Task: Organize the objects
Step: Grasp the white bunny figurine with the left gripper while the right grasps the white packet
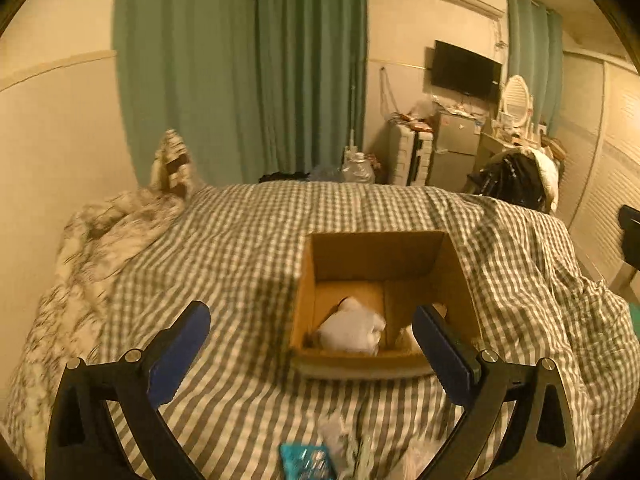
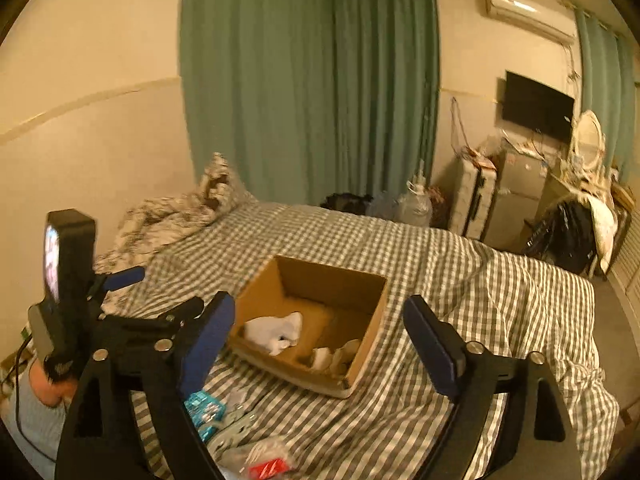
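Note:
An open cardboard box [image 1: 384,264] sits on the checkered bed [image 1: 248,240]; it also shows in the right wrist view [image 2: 320,280]. Inside lie a white crumpled item [image 1: 352,330] [image 2: 276,332] and pale items by the near right corner [image 2: 336,356]. My left gripper [image 1: 312,328] is open and empty, near the box's front edge. My right gripper [image 2: 318,328] is open and empty, above the box front. Loose items lie on the bed near me: a teal packet [image 1: 306,462] [image 2: 204,410], clear wrappers [image 2: 236,420] and a red-and-white pack [image 2: 268,468].
The left gripper's body with its phone [image 2: 60,280] shows at the left of the right wrist view. A rumpled patterned duvet [image 1: 100,240] lies at the bed's left by the wall. Green curtains [image 1: 240,68], a suitcase [image 2: 474,196], a small fridge and a cluttered chair stand beyond the bed.

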Demonstrator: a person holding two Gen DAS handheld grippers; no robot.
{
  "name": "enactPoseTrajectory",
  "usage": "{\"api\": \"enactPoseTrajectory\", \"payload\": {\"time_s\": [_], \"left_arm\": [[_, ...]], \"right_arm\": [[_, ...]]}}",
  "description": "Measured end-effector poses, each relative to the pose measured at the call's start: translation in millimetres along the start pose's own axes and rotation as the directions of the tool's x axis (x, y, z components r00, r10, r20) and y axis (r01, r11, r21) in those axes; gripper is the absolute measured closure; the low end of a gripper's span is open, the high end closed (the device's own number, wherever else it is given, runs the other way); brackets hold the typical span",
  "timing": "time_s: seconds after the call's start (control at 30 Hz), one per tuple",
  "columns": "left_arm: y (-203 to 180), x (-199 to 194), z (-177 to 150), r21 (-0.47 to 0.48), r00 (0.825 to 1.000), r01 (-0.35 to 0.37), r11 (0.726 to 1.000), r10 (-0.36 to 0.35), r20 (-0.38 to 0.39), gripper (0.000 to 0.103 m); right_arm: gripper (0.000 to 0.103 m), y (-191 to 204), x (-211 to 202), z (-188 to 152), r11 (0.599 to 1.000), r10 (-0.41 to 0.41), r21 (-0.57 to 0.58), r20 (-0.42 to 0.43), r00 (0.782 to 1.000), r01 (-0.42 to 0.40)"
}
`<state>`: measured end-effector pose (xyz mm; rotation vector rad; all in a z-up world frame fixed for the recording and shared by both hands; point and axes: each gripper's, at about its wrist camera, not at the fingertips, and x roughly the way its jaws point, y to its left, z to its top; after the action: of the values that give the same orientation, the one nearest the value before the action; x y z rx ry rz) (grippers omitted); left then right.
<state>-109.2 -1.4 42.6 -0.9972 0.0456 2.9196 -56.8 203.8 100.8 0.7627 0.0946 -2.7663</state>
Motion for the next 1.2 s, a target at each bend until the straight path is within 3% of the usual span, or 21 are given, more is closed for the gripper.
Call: {"api": "enactPoseTrajectory", "payload": {"time_s": [0.17,0.33,0.4,0.47,0.6,0.8,0.87,0.93,1.0,1.2], "left_arm": [[17,-27,-34,0.022,0.998,-0.042,0.999,0.043,-0.040,0.000],[23,-38,-85,0.061,0.992,-0.102,0.993,0.106,-0.071,0.000],[21,-40,-108,0.067,0.988,-0.124,0.990,0.129,-0.085,0.000],[21,-40,-128,0.072,0.987,-0.117,0.991,0.124,-0.099,0.000],[16,-36,-165,0.075,0.983,-0.114,0.991,0.123,-0.133,0.000],[14,-25,-185,0.091,0.978,-0.093,0.992,0.108,-0.177,0.000],[13,-23,-189,0.092,0.978,-0.085,0.992,0.101,-0.182,0.000],[12,-22,-192,0.101,0.977,-0.086,0.991,0.104,-0.188,0.000],[13,-21,-194,0.096,0.976,-0.083,0.992,0.101,-0.195,0.000],[2,-15,-200,0.104,0.974,-0.036,0.994,0.058,-0.218,0.000]], "right_arm": [[0.011,35,-23,-28,0.995,0.028,-0.098,-0.020,0.999,-0.030],[0.011,66,-15,-82,0.981,0.012,-0.192,-0.074,0.997,-0.026],[0.011,69,-4,-101,0.979,0.040,-0.193,-0.114,0.993,-0.062],[0.011,71,14,-124,0.981,0.076,-0.163,-0.189,0.979,-0.108],[0.011,76,44,-165,0.979,0.071,-0.163,-0.299,0.952,-0.125],[0.012,77,80,-204,0.978,0.085,-0.137,-0.427,0.900,-0.158],[0.020,82,86,-211,0.977,0.096,-0.128,-0.458,0.884,-0.173],[0.043,85,91,-217,0.971,0.101,-0.141,-0.490,0.866,-0.192],[0.059,92,90,-221,0.965,0.114,-0.149,-0.502,0.857,-0.216],[0.072,85,66,-215,0.971,0.124,-0.129,-0.446,0.886,-0.200]]}}
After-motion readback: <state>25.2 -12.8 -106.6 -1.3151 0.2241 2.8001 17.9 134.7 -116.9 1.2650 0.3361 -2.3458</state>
